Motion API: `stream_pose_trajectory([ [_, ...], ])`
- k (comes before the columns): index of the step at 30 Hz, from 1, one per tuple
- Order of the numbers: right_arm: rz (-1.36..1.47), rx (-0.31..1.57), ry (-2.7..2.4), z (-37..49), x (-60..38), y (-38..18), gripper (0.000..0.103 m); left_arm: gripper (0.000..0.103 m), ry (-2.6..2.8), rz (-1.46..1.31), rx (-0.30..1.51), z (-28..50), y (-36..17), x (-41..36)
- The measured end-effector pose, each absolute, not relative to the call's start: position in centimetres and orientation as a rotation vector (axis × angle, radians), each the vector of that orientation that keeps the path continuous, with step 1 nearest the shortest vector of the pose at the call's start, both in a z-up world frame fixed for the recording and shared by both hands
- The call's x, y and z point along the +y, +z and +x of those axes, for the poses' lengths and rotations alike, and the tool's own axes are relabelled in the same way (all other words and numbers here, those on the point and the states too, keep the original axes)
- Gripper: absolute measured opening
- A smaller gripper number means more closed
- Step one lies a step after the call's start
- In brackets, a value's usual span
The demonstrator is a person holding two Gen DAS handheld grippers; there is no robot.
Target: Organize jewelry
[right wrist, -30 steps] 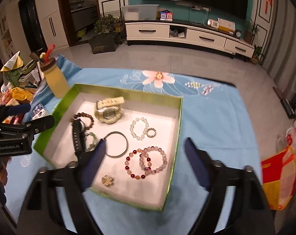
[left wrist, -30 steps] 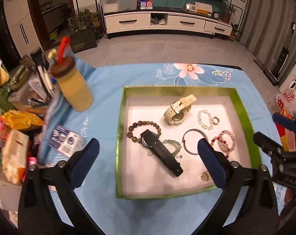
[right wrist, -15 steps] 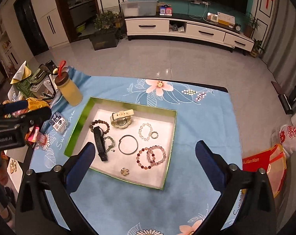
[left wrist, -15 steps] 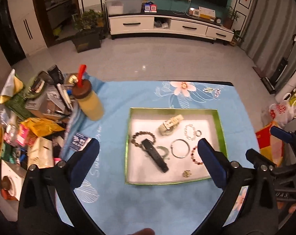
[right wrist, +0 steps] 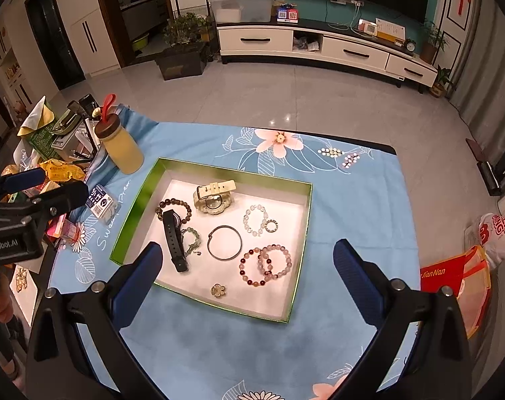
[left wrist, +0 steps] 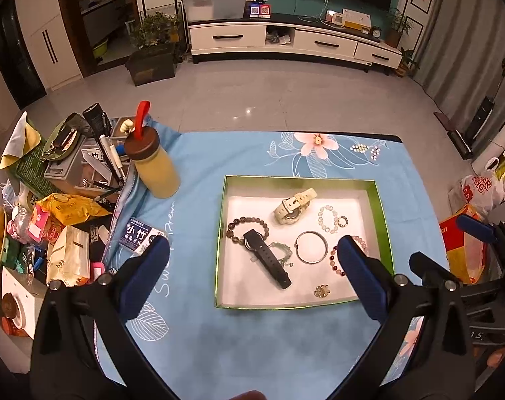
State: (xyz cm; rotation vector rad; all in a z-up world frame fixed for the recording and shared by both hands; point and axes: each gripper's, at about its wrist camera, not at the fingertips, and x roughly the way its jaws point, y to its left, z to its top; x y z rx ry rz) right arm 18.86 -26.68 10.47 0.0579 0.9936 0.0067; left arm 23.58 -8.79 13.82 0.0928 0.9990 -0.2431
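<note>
A green-rimmed tray [left wrist: 220,233] [right wrist: 135,206] with a white floor lies on the blue cloth. Inside it are a black watch [left wrist: 269,260] [right wrist: 173,236], a cream watch [left wrist: 292,206] [right wrist: 214,196], a silver bangle [left wrist: 296,248] [right wrist: 209,243], a brown bead bracelet [left wrist: 234,228], red and pink bead bracelets [right wrist: 242,265], a white bead bracelet [right wrist: 249,215] and a small flower charm [left wrist: 321,291] [right wrist: 218,290]. My left gripper [left wrist: 252,250] hangs high above the tray, open and empty. High over the tray's right side, my right gripper [right wrist: 248,251] is open just as wide and holds nothing.
A yellow bottle [left wrist: 155,170] with a brown lid stands left of the tray. Packets, pens and boxes [left wrist: 52,206] crowd the table's left end. Loose beads [left wrist: 364,150] lie on the cloth's far right corner. Plastic bags [left wrist: 479,190] sit on the floor to the right.
Both grippers have risen well away from the tray, so more of the table and room shows. The right jaws spread a little wider. The jewelry has not moved.
</note>
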Motion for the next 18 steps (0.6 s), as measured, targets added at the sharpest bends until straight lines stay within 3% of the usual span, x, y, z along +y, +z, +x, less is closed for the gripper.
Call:
stream_pose_trajectory([
  [18, 0.05, 0.996, 0.007, 19.14, -26.45, 10.25, 0.102, 0.101, -0.236, 0.114, 0.997, 23.23, 13.9, -9.11],
])
